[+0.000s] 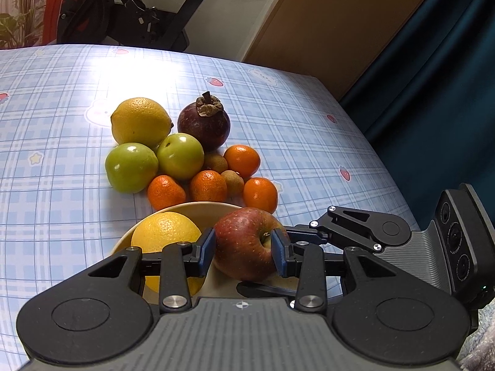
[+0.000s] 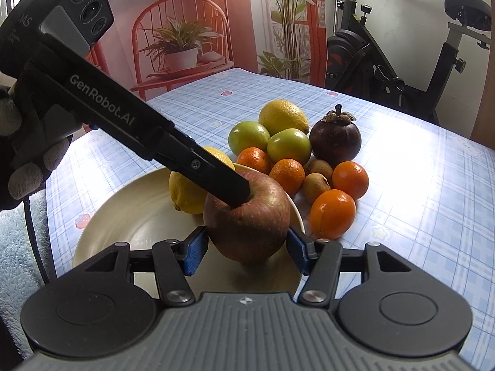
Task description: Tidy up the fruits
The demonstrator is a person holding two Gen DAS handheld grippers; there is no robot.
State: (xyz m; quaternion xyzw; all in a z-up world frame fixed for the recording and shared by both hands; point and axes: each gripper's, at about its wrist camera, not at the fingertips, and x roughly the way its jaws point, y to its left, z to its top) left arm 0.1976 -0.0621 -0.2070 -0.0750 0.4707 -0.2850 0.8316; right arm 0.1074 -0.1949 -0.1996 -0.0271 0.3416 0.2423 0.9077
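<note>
A red apple (image 1: 244, 244) (image 2: 247, 219) rests in a cream plate (image 1: 213, 207) (image 2: 123, 219) beside a yellow citrus (image 1: 164, 235) (image 2: 185, 191). My left gripper (image 1: 244, 250) is shut on the apple, its blue pads pressing both sides; in the right wrist view its black finger (image 2: 216, 179) lies on the apple's top. My right gripper (image 2: 247, 250) stands around the apple with its blue pads just off its sides, open. Beyond the plate lie a lemon (image 1: 140, 122), two green apples (image 1: 131, 167), a mangosteen (image 1: 204, 123), several tangerines (image 1: 243, 159) and small brown fruits (image 1: 232, 182).
The table has a blue checked cloth (image 1: 62, 108); its right edge (image 1: 371, 142) drops to a dark curtain. An exercise bike (image 2: 386, 55) and a red chair with a potted plant (image 2: 179, 46) stand beyond the table. A grey fluffy rug (image 2: 15, 247) lies at left.
</note>
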